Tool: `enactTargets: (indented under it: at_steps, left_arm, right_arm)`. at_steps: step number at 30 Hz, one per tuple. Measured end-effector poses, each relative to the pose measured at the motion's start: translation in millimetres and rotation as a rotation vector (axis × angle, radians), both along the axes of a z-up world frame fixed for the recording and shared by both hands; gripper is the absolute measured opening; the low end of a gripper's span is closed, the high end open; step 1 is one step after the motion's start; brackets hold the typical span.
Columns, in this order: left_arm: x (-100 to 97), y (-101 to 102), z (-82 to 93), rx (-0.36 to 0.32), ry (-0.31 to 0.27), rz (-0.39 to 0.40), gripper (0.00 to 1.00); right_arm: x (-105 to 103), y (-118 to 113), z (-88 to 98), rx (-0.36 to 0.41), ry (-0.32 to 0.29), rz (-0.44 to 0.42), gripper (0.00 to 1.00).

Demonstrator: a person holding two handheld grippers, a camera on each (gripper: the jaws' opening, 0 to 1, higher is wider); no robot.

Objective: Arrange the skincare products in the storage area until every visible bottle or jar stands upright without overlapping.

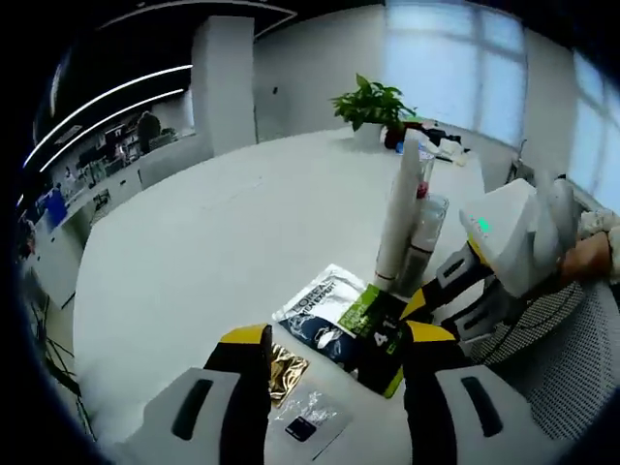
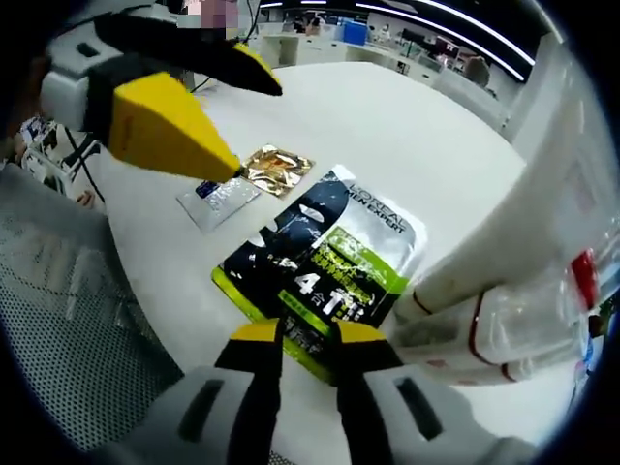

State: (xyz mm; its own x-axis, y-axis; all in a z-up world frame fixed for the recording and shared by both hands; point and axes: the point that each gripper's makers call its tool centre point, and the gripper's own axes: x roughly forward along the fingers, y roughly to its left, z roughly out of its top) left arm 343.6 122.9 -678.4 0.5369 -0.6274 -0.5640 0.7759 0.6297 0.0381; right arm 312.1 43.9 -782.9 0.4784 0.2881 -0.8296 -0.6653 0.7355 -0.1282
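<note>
The white tube (image 1: pixel 399 215) and clear bottle (image 1: pixel 423 232) already stand upright, touching, beyond the right gripper (image 2: pixel 306 336); its jaws sit nearly together at the green-black sachet (image 2: pixel 325 260)'s edge, grip uncertain; the left gripper (image 1: pixel 333 337) gapes, empty; flat packets look unsorted.

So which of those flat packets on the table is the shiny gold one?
The small crinkled gold packet lying beside the clear packet. The big packet is black, white and green with printed lettering.
</note>
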Motion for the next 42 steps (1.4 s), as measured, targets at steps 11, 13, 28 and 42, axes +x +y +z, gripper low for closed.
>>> enactTargets:
  at_steps: [11,13,28,42]
  left_arm:
    - [-16.7,20,21.3,-0.052,-0.014,0.112,0.59]
    - [-18.2,22,27.5,-0.074,-0.019,0.133,0.61]
    - [-45.2,39,39.3,-0.15,0.016,0.286,0.64]
    - [-52.6,55,43.4,-0.161,0.023,0.396,0.68]
  right_arm:
    - [-4,23,40.8,0.171,-0.08,0.05,0.21]
    - [-9,25,56.3,0.189,-0.121,0.087,0.21]
    - [-53,-13,160.5,0.298,-0.298,0.099,0.4]
    - [-42,-105,157.1,0.261,-0.309,-0.159,0.73]
